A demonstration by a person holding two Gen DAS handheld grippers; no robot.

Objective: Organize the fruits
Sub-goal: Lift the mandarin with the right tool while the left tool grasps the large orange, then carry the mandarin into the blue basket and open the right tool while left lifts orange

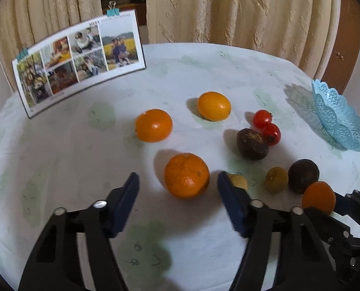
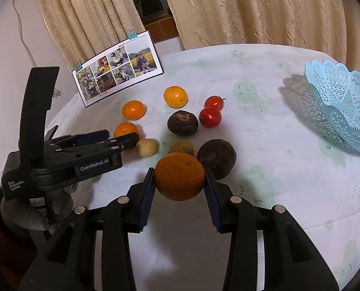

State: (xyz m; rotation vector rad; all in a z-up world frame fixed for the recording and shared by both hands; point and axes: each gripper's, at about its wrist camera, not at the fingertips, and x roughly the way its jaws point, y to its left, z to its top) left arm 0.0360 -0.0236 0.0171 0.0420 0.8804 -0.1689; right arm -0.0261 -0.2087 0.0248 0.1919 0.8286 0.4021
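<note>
right gripper (image 2: pixel 180 181) jaws clamp an orange (image 2: pixel 179 176), both pads flat on its sides, fruit lifted clear of the cloth. left gripper (image 1: pixel 178 184) jaws stand apart around a second orange (image 1: pixel 186 175) that sits on the table; gaps show on both sides, pads not touching it. right finger (image 1: pixel 228 191) of the left gripper is just beside a small yellow fruit (image 1: pixel 239 181).

outward: a small brown-green fruit (image 1: pixel 276 179) and a dark round fruit (image 1: pixel 303 176) lie close together, near the held orange. another dark fruit (image 1: pixel 252 143) touches one of two red tomatoes (image 1: pixel 267 126). two smooth oranges (image 1: pixel 153 125) further back, well apart from each other, open cloth between them.

blue lace basket (image 2: pixel 342 101) sits at the right edge of the table, tilted look from the fisheye, no fruit seen inside it. wide bare stretch of cloth between the fruit cluster and the basket. front of the table near both grippers also bare.

table (image 2: pixel 264 145) wears a white cloth with faint green prints, rounded edge. photo card (image 1: pixel 78 65) with teal binder clips stands upright at the back left edge. beige curtains (image 1: pixel 252 9) behind, dark gap between them. a gloved hand (image 2: pixel 34 208) holds the left gripper's handle.
</note>
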